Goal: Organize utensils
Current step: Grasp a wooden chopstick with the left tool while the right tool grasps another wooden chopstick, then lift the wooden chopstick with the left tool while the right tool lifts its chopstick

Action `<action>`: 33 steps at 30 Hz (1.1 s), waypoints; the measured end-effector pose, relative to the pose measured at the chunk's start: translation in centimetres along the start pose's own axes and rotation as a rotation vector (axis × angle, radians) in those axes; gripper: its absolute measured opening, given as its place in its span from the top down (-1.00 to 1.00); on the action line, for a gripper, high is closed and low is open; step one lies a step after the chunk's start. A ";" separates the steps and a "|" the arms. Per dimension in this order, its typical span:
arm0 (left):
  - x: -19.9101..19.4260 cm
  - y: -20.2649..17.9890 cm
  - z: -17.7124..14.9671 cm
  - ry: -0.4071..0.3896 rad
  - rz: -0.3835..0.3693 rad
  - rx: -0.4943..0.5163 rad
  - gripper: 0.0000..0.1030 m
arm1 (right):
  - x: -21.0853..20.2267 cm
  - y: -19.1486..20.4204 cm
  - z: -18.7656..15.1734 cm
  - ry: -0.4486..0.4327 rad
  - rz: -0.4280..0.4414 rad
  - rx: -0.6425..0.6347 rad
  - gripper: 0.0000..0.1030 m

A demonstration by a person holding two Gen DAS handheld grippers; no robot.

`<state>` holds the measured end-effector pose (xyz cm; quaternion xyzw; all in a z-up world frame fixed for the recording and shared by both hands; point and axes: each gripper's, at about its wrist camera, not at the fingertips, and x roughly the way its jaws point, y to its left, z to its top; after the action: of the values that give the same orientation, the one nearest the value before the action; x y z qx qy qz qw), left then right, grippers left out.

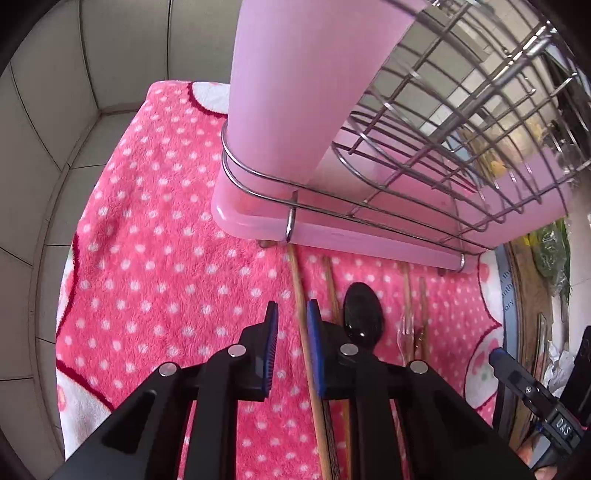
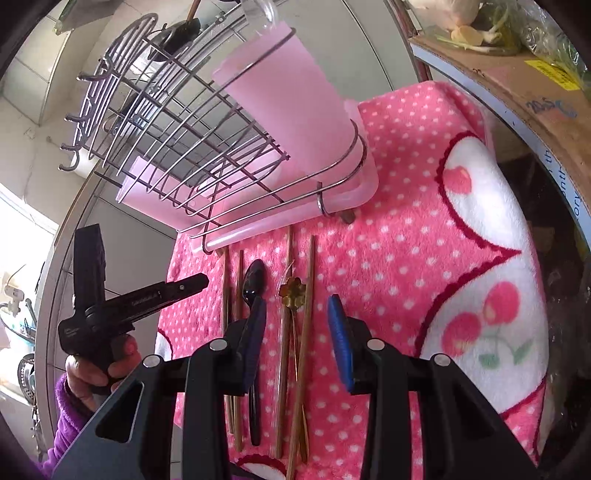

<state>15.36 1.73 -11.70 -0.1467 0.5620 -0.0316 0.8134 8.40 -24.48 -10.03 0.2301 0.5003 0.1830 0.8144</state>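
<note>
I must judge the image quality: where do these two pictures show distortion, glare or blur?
Left wrist view: fisheye bends the wall tiles; the wire rack looks slightly soft; the pink cup is evenly lit. Right wrist view: the window at the left is overexposed; dark corners.

The black spoon [image 1: 363, 314] handle and chopsticks [image 1: 307, 332] run hidden beneath the left gripper [image 1: 293, 350].

Pink polka-dot fleece blanket [image 2: 406, 240] with white cherry patches covers the tabletop. Cardboard box [image 2: 517, 92] sits at its far right edge, bagged green vegetables [image 2: 517, 29] on top. Tiled wall [image 1: 74, 110] behind.
</note>
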 end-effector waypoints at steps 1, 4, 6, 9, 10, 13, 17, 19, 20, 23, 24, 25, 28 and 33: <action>0.6 0.0 0.1 0.009 0.000 -0.005 0.71 | 0.1 -0.1 -0.1 0.003 0.000 0.001 0.32; 2.1 -0.2 0.1 0.032 -0.005 -0.019 0.71 | 0.2 -0.5 -0.2 0.005 0.000 0.011 0.32; 2.8 -0.3 -0.1 0.032 0.008 -0.023 0.71 | 0.4 -0.6 -0.1 0.009 -0.003 0.017 0.32; 2.9 -0.9 -0.2 0.013 0.030 -0.004 0.87 | 0.8 -0.4 -0.1 0.018 -0.009 0.015 0.32; 2.9 -1.0 -0.3 0.012 0.030 0.011 0.87 | 1.0 -0.3 -0.2 0.021 -0.015 0.011 0.32; 2.2 -1.3 -0.8 0.020 0.017 0.032 0.87 | 1.6 -0.1 -0.4 0.033 -0.029 0.005 0.32; 0.5 -0.1 -1.7 0.025 0.001 0.044 0.88 | 2.8 0.3 -0.6 0.068 -0.046 -0.003 0.55; 0.1 0.6 -2.3 0.035 0.004 0.051 0.89 | 3.4 0.8 -0.8 0.086 -0.050 -0.011 0.57; 0.0 0.8 -2.5 0.037 0.009 0.057 0.90 | 3.7 1.0 -0.9 0.093 -0.052 -0.016 0.58; 0.4 1.8 -3.2 0.047 0.013 0.054 0.90 | 4.7 1.7 -1.0 0.108 -0.074 -0.033 0.59; 0.6 2.1 -3.4 0.050 0.010 0.047 0.90 | 5.1 1.9 -1.0 0.113 -0.093 -0.041 0.59; 0.8 2.3 -3.5 0.054 0.005 0.041 0.90 | 5.5 2.0 -1.0 0.118 -0.110 -0.048 0.59; 1.2 2.7 -3.8 0.044 -0.011 0.023 0.89 | 6.5 2.1 -1.4 0.125 -0.147 -0.059 0.71; 0.9 3.4 -3.6 0.045 -0.033 0.017 0.89 | 5.9 1.3 -1.8 0.092 -0.168 -0.039 0.95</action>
<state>11.94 4.04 -14.64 -0.1483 0.5774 -0.0534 0.8011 9.26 -19.96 -14.27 0.1626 0.5510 0.1340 0.8075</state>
